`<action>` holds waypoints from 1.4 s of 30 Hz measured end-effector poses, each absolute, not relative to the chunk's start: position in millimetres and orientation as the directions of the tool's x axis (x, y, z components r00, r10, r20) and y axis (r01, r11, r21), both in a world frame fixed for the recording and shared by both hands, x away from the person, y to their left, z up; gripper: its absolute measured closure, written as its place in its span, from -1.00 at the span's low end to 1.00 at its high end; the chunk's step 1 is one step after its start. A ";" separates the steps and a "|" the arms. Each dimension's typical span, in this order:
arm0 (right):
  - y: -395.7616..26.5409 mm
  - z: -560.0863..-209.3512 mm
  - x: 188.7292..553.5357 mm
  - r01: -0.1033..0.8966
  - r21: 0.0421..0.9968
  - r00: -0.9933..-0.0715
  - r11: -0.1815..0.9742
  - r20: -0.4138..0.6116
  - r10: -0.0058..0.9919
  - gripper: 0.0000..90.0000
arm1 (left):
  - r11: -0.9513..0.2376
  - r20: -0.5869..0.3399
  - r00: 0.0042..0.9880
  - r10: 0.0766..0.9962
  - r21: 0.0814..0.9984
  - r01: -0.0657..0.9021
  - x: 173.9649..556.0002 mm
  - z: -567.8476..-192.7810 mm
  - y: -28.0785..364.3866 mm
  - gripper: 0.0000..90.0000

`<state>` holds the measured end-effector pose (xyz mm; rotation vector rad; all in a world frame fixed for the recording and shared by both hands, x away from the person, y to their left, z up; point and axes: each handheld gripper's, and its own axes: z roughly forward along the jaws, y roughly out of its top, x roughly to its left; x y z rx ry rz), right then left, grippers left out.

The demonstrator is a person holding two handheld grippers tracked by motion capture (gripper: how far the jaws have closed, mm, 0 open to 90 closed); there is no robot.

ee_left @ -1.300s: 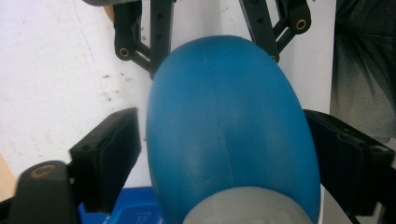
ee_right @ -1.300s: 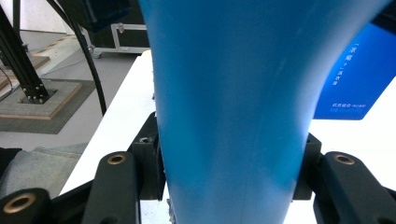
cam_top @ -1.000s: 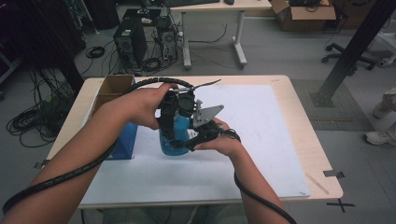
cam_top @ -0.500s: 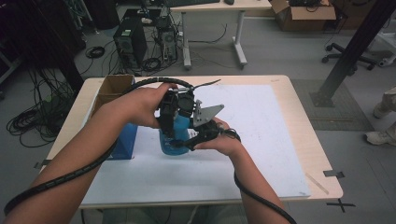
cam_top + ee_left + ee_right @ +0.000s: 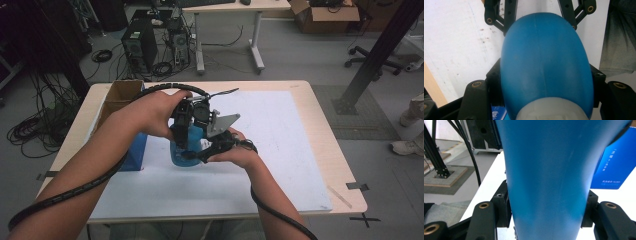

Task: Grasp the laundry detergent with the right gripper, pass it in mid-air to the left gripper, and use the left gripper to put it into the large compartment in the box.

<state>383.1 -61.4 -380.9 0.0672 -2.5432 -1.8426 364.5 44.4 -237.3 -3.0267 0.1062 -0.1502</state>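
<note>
A blue plastic bottle (image 5: pixel 176 154) stands on the white mat, and both grippers hold it. My left gripper (image 5: pixel 183 136) comes down from above; its jaws have just been closing and now press the bottle's rounded blue body (image 5: pixel 544 62) from both sides. A pale cap end shows at the bottom of the left gripper view. My right gripper (image 5: pixel 201 153) grips from the side, with the blue wall (image 5: pixel 549 170) between its pads (image 5: pixel 503 202). Its jaws have just been opening a little, and the bottle is still pinched between them.
A blue carton (image 5: pixel 135 150) with white print (image 5: pixel 614 167) stands just left of the bottle. An open cardboard box (image 5: pixel 122 92) sits at the table's far left corner. The white mat (image 5: pixel 280 130) stretches to the right. Cables trail from both grippers.
</note>
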 end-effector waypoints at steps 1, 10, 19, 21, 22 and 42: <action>-61.6 -381.0 383.0 -0.034 0.951 -0.999 0.308 -0.025 -0.034 -0.05 | -0.992 0.093 0.993 -0.067 -0.110 -0.057 364.4 -236.6 44.4 -0.18; -66.3 -384.0 382.1 -0.016 0.955 -0.999 0.296 -0.007 -0.032 -0.15 | -0.995 0.085 0.995 -0.046 -0.092 -0.038 364.5 -233.1 42.8 -0.17; -71.6 -386.6 379.2 0.001 0.961 -1.000 0.278 0.007 -0.020 -0.41 | -0.995 0.092 0.995 -0.046 -0.089 -0.038 363.9 -228.4 40.3 -0.17; -72.0 -386.1 379.0 0.004 0.962 -1.000 0.273 0.009 -0.018 -0.44 | -0.995 0.093 0.995 -0.046 -0.089 -0.038 363.7 -227.9 40.1 -0.17; -73.0 -385.0 379.1 0.009 0.963 -1.000 0.270 0.012 -0.013 -0.50 | -0.996 0.093 0.995 -0.041 -0.084 -0.033 363.6 -227.8 40.4 -0.17; -80.6 -369.7 382.7 0.059 0.944 -0.997 0.324 0.069 -0.019 -0.94 | -0.997 0.100 0.995 -0.001 -0.073 0.007 369.1 -216.9 49.3 -0.17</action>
